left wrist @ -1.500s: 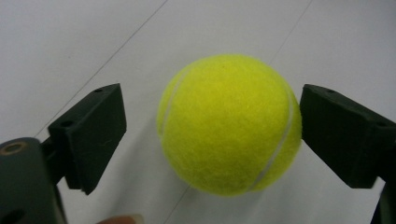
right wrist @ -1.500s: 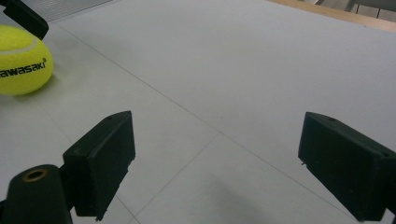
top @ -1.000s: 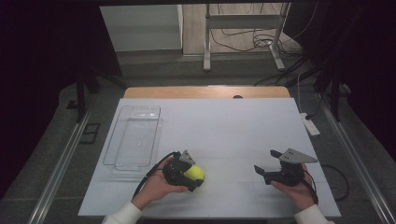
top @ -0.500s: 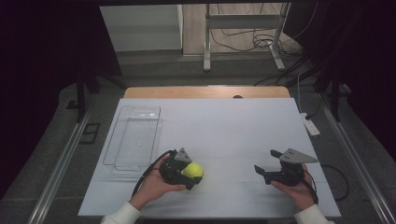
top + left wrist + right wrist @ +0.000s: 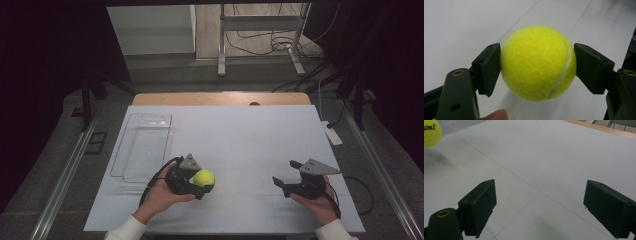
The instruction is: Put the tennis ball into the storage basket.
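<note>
A yellow tennis ball (image 5: 204, 178) (image 5: 538, 63) sits between the two black jaws of my left gripper (image 5: 206, 184) (image 5: 537, 66), which is shut on it and holds it a little above the white table (image 5: 240, 135). Its shadow falls on the table below. My right gripper (image 5: 283, 182) (image 5: 540, 207) rests near the front right of the table, jaws wide open with nothing between them. In the right gripper view the tennis ball (image 5: 431, 132) shows at the top left corner, with black lettering on it.
A clear plastic tray (image 5: 145, 146) lies on the left side of the table, just behind my left hand. A white power strip (image 5: 332, 134) hangs off the right edge. A wooden strip (image 5: 220, 98) runs along the far edge.
My left gripper has lifted slightly with the tennis ball and shifted a little toward the tray. The right gripper has not moved.
</note>
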A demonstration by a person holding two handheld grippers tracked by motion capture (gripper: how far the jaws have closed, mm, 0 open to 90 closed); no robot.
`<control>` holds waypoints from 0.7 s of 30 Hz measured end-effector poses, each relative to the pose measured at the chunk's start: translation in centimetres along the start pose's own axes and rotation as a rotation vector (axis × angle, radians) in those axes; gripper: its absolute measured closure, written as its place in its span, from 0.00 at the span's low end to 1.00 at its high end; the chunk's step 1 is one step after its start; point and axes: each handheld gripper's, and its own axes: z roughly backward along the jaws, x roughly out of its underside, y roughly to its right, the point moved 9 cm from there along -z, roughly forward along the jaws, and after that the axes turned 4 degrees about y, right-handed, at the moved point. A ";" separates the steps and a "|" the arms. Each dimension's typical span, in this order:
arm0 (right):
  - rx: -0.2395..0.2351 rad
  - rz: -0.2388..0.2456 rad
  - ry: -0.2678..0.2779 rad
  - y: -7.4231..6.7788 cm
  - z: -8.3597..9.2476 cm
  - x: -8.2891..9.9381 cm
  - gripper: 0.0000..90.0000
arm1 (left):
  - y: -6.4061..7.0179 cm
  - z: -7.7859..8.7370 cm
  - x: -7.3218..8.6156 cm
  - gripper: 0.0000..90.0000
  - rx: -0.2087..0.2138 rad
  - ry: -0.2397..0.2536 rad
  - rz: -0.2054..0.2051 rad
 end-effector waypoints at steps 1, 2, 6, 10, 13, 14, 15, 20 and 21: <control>-0.001 -0.001 0.001 0.0 0.0 0.0 0.13 | 0.0 0.1 -0.1 0.29 -0.002 0.006 -0.001; 0.000 -0.001 0.000 0.0 0.0 0.0 0.13 | -0.1 0.3 -0.2 0.29 -0.004 0.011 -0.004; 0.001 -0.001 0.000 0.0 0.0 0.0 0.13 | -0.2 0.8 -0.6 0.29 -0.014 0.037 -0.009; 0.002 -0.002 0.001 0.1 0.0 0.0 0.13 | -0.4 1.4 -1.0 0.29 -0.022 0.064 -0.009; 0.002 -0.002 0.000 0.0 0.0 0.0 0.13 | -0.4 1.7 -1.3 0.29 -0.025 0.079 -0.016; 0.002 -0.001 -0.001 0.1 0.0 0.0 0.13 | -0.4 1.9 -1.5 0.29 -0.025 0.090 -0.019; 0.003 -0.001 -0.001 0.1 0.0 0.0 0.13 | -0.4 2.0 -1.5 0.29 -0.024 0.095 -0.023; 0.004 -0.002 0.001 0.1 0.0 0.0 0.13 | -0.4 2.5 -1.9 0.29 -0.033 0.114 -0.031; 0.004 -0.002 0.001 0.1 0.0 0.0 0.13 | -0.5 2.7 -2.0 0.29 -0.038 0.125 -0.031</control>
